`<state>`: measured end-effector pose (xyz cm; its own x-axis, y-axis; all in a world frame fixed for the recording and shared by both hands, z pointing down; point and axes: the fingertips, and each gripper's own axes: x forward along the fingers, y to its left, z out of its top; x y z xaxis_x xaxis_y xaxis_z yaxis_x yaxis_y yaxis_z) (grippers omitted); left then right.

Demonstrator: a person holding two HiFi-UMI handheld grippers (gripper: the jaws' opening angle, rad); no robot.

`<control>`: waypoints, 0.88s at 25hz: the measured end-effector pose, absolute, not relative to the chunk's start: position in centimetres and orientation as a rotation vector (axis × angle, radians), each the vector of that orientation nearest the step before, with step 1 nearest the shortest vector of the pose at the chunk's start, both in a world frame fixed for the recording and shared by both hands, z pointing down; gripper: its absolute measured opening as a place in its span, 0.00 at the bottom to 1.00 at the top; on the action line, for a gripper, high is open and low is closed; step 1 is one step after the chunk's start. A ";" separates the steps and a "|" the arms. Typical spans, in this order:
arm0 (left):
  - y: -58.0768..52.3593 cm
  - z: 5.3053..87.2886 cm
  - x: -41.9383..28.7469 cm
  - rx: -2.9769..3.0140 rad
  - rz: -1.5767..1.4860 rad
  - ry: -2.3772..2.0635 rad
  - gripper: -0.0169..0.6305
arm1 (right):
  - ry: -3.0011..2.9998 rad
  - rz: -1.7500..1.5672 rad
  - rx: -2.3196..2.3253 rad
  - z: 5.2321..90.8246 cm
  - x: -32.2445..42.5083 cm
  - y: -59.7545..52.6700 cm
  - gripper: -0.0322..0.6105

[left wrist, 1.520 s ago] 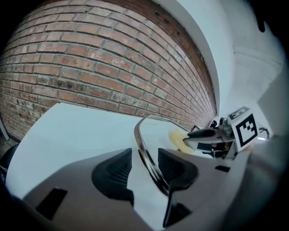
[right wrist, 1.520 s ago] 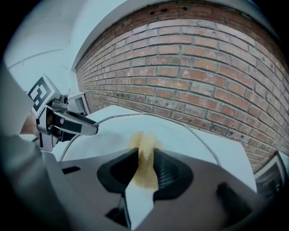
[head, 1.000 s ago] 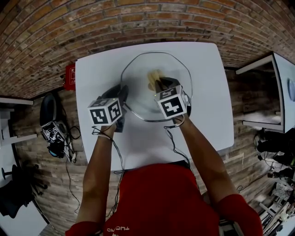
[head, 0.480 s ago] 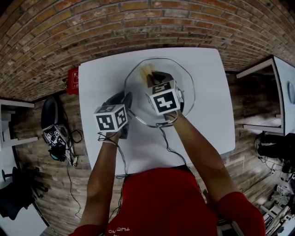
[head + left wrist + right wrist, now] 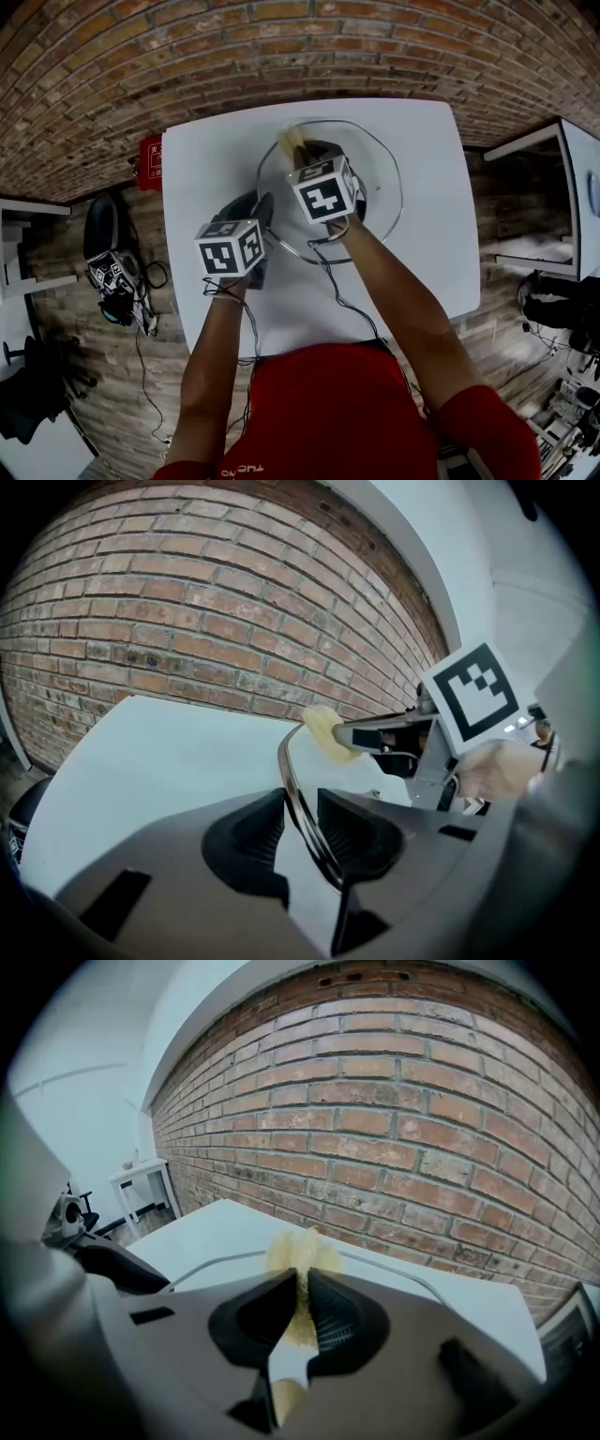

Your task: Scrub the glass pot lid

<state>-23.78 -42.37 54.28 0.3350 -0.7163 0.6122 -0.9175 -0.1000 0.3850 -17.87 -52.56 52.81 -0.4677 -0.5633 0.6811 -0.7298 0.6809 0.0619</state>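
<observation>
The glass pot lid (image 5: 395,180) lies on the white table (image 5: 202,159), with a metal rim around the clear glass. My left gripper (image 5: 262,212) is shut on the lid's near left rim. In the left gripper view the rim (image 5: 291,766) runs between the two pads of my left gripper (image 5: 302,819). My right gripper (image 5: 304,153) is shut on a yellow sponge (image 5: 292,142), which rests on the lid's far left part. In the right gripper view the sponge (image 5: 302,1252) sticks out past the pads of my right gripper (image 5: 302,1309), with the lid's rim (image 5: 214,1259) beyond. In the left gripper view the sponge (image 5: 322,731) shows too.
A brick wall stands behind the table. A red box (image 5: 148,157) sits past the table's left edge. Black gear and cables (image 5: 111,274) lie lower left. White furniture (image 5: 562,192) stands to the right. Bare tabletop (image 5: 431,253) shows to the right of the lid.
My right gripper has moved the sponge from the lid's middle toward its far left rim. My left gripper has kept its hold on the rim.
</observation>
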 end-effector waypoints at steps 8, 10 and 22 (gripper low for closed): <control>-42.6 54.3 -23.6 1.860 0.343 -1.449 0.20 | -2.093 0.297 1.095 53.5 -11.3 -55.0 0.13; -42.6 54.3 -23.6 1.856 0.345 -1.453 0.20 | -2.064 0.315 1.127 53.8 -9.4 -55.4 0.13; -42.1 54.2 -23.4 1.835 0.350 -1.467 0.20 | -2.062 0.390 1.185 52.2 -6.8 -53.8 0.13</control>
<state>-23.39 -42.14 54.22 0.3061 -0.7189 0.6241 -0.9232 -0.0642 0.3789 -6.83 -53.85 52.17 -0.3222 -0.6257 0.7105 -0.8418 0.5327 0.0873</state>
